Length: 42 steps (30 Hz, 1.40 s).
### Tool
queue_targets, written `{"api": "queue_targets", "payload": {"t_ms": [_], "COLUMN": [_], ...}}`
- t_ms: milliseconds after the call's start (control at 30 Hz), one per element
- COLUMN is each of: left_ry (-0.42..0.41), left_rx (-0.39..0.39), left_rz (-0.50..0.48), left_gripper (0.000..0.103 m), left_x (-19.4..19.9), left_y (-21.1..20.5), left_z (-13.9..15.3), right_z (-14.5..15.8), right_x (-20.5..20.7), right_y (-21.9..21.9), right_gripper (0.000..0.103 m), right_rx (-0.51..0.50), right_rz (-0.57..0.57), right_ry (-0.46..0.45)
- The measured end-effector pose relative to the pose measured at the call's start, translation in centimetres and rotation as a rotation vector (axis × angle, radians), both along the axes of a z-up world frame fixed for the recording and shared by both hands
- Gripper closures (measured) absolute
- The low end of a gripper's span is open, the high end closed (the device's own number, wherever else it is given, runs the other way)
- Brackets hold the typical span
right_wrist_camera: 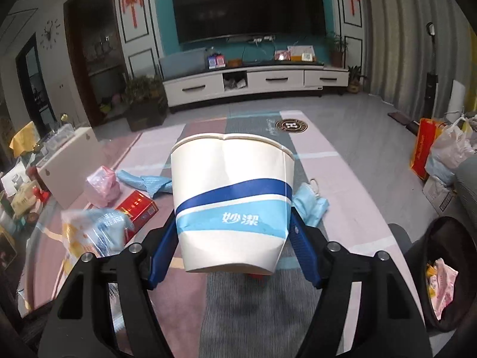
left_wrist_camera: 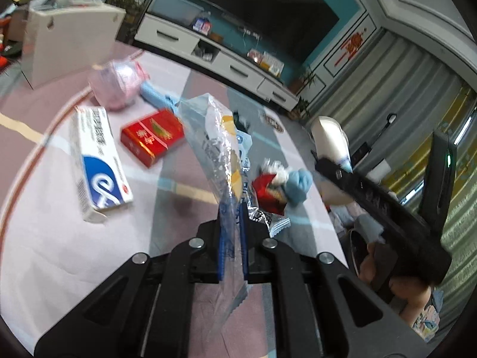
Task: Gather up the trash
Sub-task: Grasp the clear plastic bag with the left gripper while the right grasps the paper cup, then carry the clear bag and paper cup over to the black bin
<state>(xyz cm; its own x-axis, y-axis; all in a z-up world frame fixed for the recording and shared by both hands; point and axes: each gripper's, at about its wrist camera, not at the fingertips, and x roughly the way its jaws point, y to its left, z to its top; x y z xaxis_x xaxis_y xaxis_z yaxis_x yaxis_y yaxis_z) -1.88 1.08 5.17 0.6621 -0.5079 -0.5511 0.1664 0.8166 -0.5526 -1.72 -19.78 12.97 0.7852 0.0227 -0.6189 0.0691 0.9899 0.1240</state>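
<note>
My left gripper (left_wrist_camera: 232, 208) is shut on a clear plastic wrapper (left_wrist_camera: 222, 146) with blue and yellow print, held up above the glass table. The wrapper also shows in the right wrist view (right_wrist_camera: 95, 229). My right gripper (right_wrist_camera: 234, 226) is shut on a white paper cup (right_wrist_camera: 232, 191) with blue bands, squeezed and held above the table. On the table lie a red cigarette box (left_wrist_camera: 152, 138), a white and blue medicine box (left_wrist_camera: 97, 161), a pink plastic bag (left_wrist_camera: 117, 85), a blue cloth (left_wrist_camera: 155, 95), a red wrapper (left_wrist_camera: 266, 189) and a blue face mask (right_wrist_camera: 311, 205).
A black trash bin (right_wrist_camera: 447, 271) holding pink trash stands at the lower right of the table. A white box (left_wrist_camera: 68, 38) stands at the table's far left. A TV cabinet (right_wrist_camera: 256, 82) is behind. Bags (right_wrist_camera: 447, 149) sit on the floor at the right.
</note>
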Motion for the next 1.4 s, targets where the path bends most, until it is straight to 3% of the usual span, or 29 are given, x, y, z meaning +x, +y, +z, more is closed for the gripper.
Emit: {"api": "queue_targets", "payload": {"t_ms": [333, 700, 1000, 1400], "left_ry": [-0.091, -0.158, -0.226, -0.25], "left_rx": [-0.044, -0.055, -0.014, -0.013], "left_rz": [0.048, 0.067, 0.058, 0.001], "left_gripper": [0.093, 0.093, 0.093, 0.093], "left_x": [-1.8, -3.8, -5.4, -6.4], "left_y": [3.2, 3.1, -0.3, -5.8], "left_z": [3.1, 5.5, 8.0, 10.0], "right_z": [1.1, 3.5, 5.5, 6.7], "right_x": [-4.5, -7.3, -9.4, -12.6], "right_y": [0.5, 0.4, -2.0, -8.0], "right_gripper": [0.033, 0.033, 0.033, 0.033], "right_rx": [0.034, 0.061, 0.061, 0.074], "right_rz": [-0.016, 0.012, -0.044, -0.237], "right_ry": [-0.049, -0.126, -0.197, -0.259]}}
